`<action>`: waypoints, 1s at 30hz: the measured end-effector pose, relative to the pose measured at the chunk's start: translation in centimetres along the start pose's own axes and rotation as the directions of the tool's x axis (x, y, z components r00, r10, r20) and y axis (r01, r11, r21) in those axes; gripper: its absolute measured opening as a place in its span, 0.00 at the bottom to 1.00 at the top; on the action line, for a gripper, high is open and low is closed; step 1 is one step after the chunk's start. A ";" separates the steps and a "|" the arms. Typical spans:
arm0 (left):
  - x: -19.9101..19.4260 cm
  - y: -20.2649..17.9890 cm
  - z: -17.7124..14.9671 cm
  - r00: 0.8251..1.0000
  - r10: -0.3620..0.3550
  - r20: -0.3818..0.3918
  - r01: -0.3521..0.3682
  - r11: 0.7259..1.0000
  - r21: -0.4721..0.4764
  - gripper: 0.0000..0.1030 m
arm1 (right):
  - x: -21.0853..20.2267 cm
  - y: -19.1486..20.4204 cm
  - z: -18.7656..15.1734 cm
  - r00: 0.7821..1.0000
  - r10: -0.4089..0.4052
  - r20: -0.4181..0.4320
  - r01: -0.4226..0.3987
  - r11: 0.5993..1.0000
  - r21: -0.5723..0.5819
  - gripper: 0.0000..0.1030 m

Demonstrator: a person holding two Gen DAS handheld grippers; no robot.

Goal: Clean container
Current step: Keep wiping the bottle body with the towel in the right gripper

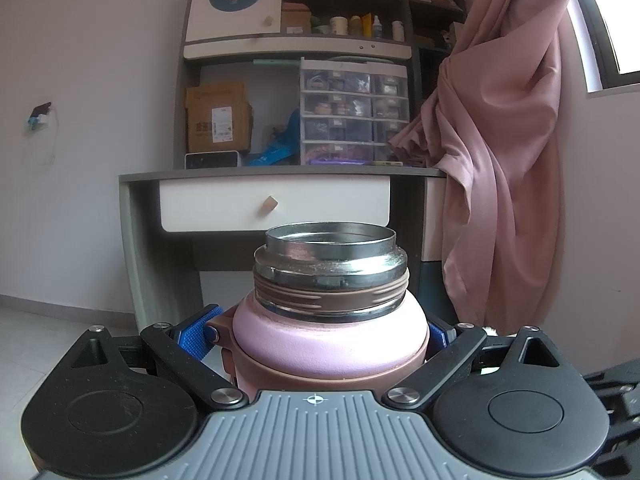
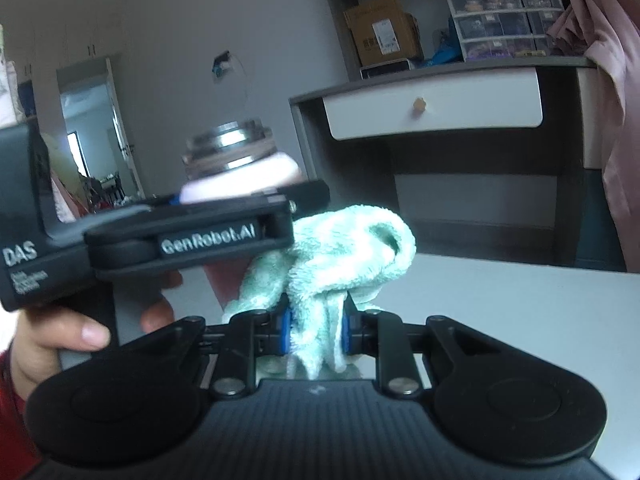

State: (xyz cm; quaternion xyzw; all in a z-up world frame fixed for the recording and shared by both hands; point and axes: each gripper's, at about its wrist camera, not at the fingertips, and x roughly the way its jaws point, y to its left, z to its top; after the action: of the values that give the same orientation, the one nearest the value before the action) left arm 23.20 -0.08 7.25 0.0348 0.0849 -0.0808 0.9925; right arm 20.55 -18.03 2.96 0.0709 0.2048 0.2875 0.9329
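The left gripper [image 1: 320,334] is clamped on the shoulder of a pink container [image 1: 330,336], one blue pad on each side, and the container stands upright between the fingers with its steel mouth [image 1: 330,236] uncovered and facing up. No lid is on it. The right gripper [image 2: 316,328] is pinched tight on a pale green cloth [image 2: 340,252], which bunches up in a loose fold just ahead of the fingers and hangs a little below them.

From the right wrist view the container sits ahead and to the left of the cloth, higher than the fold, with the body of the left gripper between them. A hand [image 2: 52,340] wraps that gripper's handle. The white tabletop [image 2: 520,320] lies below and beyond the right gripper.

The step in hand looks like bringing the cloth to the open mouth. To do it well, I would keep the left grip firm and the container level, lift the cloth clear of the left gripper's body, and lead with the loose fold so that soft fabric, not the fingers, meets the steel rim. Wiping around the rim and threaded collar [image 1: 332,294] calls for a steady hold on the other side.

By count: one container, one cloth, two grippers, one hand in view.
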 end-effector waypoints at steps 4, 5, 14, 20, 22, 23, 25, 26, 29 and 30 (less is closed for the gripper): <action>0.0 0.2 0.0 1.000 0.001 0.004 -0.001 1.000 -0.005 0.93 | 0.4 -0.2 -0.2 1.000 -0.005 -0.015 0.005 1.000 0.001 0.22; 0.0 0.2 0.0 1.000 0.001 0.004 -0.001 1.000 -0.004 0.93 | 0.6 -0.3 -0.3 1.000 -0.007 -0.020 0.007 1.000 0.003 0.22; 0.2 0.0 -0.2 1.000 0.001 0.000 -0.001 1.000 -0.002 0.93 | 2.1 -0.3 -1.4 0.993 -0.039 -0.108 0.037 0.999 -0.020 0.22; 0.0 0.1 0.0 1.000 0.001 0.000 -0.001 1.000 0.001 0.93 | 3.7 -0.3 -2.5 0.980 -0.068 -0.189 0.060 0.997 -0.046 0.22; 0.0 0.1 0.0 1.000 0.000 0.000 0.000 1.000 0.001 0.93 | 3.9 -0.3 -2.7 0.978 -0.075 -0.197 0.065 0.996 -0.055 0.22; 0.0 0.1 0.0 1.000 0.000 0.000 0.000 1.000 0.001 0.93 | 3.9 -0.2 -2.7 0.977 -0.077 -0.197 0.066 0.996 -0.058 0.22; -0.1 0.1 0.2 1.000 0.000 -0.001 0.000 1.000 0.002 0.93 | 3.9 -0.2 -2.7 0.978 -0.076 -0.195 0.067 0.996 -0.054 0.22; -0.1 0.1 0.2 1.000 -0.001 -0.001 0.001 1.000 0.000 0.93 | 3.8 -0.3 -2.6 0.978 -0.075 -0.194 0.067 0.996 -0.052 0.22; 0.0 0.1 0.2 1.000 -0.004 -0.002 0.004 1.000 -0.004 0.93 | 3.5 -0.2 -2.4 0.980 -0.074 -0.183 0.066 0.997 -0.048 0.22; 0.0 0.2 0.2 1.000 -0.005 -0.002 0.005 1.000 -0.004 0.93 | 3.3 -0.1 -2.3 0.982 -0.072 -0.175 0.064 0.997 -0.049 0.22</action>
State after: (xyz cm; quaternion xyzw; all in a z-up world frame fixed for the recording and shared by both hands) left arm 23.23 0.05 7.43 0.0326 0.0862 -0.0830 0.9923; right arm 22.11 -16.25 -0.24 0.0180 0.2830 0.2649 0.9216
